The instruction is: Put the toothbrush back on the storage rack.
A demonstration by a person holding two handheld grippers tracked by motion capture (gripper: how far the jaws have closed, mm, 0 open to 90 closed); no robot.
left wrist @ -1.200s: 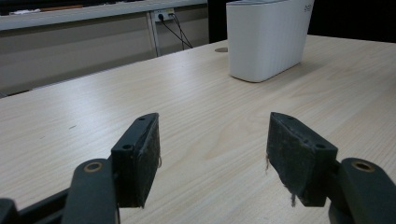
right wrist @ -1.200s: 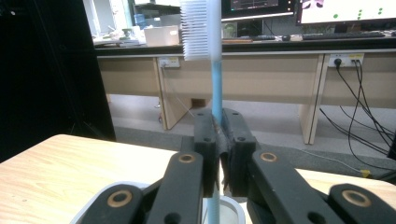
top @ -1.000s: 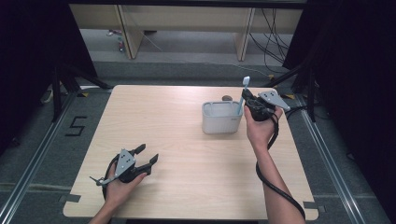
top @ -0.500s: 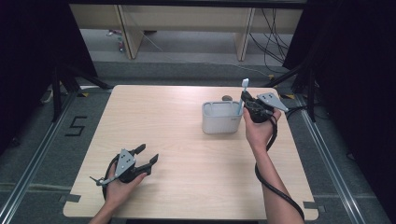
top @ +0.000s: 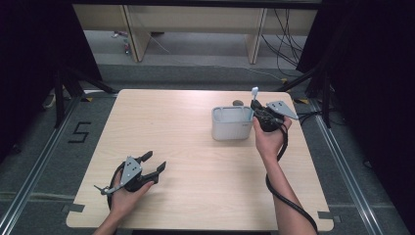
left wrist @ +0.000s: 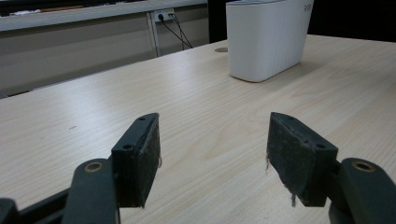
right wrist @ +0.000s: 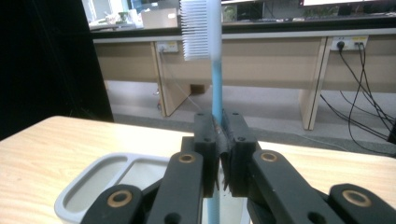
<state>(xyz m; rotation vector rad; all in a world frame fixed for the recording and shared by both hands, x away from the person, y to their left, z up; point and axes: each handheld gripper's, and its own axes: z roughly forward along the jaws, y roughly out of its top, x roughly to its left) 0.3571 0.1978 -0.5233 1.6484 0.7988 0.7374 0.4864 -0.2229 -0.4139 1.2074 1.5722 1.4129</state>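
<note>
A: Right side first: the right gripper (top: 255,113) has its fingers (right wrist: 205,140) clamped tight on a toothbrush (right wrist: 212,60), blue handle pinched between the pads, white bristle head standing straight up above them.

B: And the toothbrush is upright, no tilt to speak of. In the high view it (top: 254,98) sits at the right end of the white holder (top: 232,129), just over that edge.

A: Talk me through that holder.

B: A white ribbed tub on the right half of the table (top: 186,127), oblong, with a divider inside. From the right gripper view you can see two compartments in the holder (right wrist: 88,186), and the part of them that shows looks bare. The handle's lower end drops behind the fingers, so whether it reaches into the tub or touches it, I cannot tell.

A: There's a small dark round thing (top: 238,103) behind the tub on the table, too small to name.

B: Over on the left, the left gripper (top: 155,163) rests on the table near the front edge, well apart from the tub, held in the person's left hand (top: 125,193).

A: Its fingers (left wrist: 140,154) stand wide apart, nothing between them but bare wood. In the left gripper view, the tub (left wrist: 266,39) stands far off.
</note>
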